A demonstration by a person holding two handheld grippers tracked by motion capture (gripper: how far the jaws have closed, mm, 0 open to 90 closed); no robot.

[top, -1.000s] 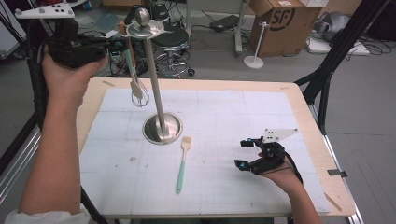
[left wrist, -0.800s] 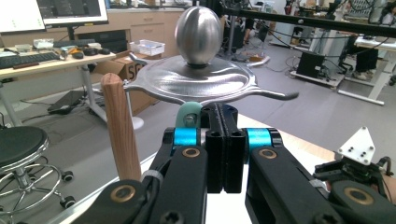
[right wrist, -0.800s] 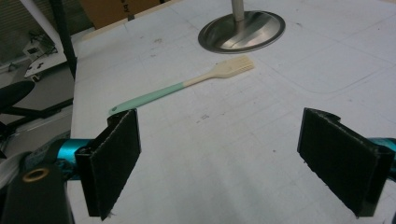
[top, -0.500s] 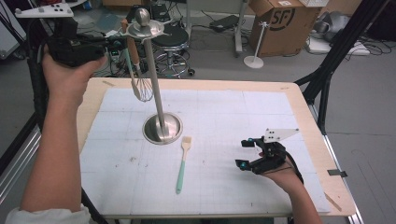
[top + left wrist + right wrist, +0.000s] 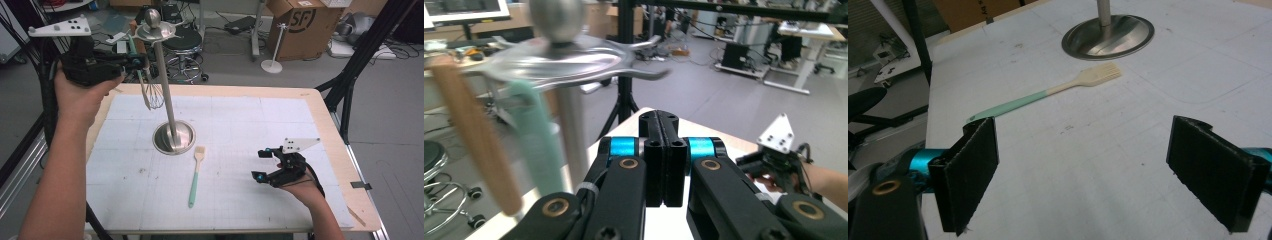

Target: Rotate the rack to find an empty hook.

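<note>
A steel utensil stand (image 5: pixel 173 137) rises mid-table, and its hooked top (image 5: pixel 559 55) is right in front of my left gripper (image 5: pixel 665 120). That gripper (image 5: pixel 137 61) is held high at the left. It is shut, with nothing between its jaws. A whisk (image 5: pixel 155 95) with a mint handle (image 5: pixel 536 145) hangs from a hook beside the pole. A wooden handle (image 5: pixel 474 150) hangs next to it. A mint-handled brush (image 5: pixel 196 172) lies flat below the stand's base (image 5: pixel 1108 37). My right gripper (image 5: pixel 259 164) rests open on the table at the right, and the brush (image 5: pixel 1048 95) is ahead of its pads.
The white gridded mat (image 5: pixel 240 125) covers the wooden table (image 5: pixel 345 165). Beyond the far edge stand a stool (image 5: pixel 182 42), a cardboard box (image 5: pixel 300 25) and a black tripod leg (image 5: pixel 360 60). My right gripper (image 5: pixel 756 162) is seen far off past the left jaws.
The hanging whisk has swung slightly toward the pole. Both hands have stayed almost where they were.
</note>
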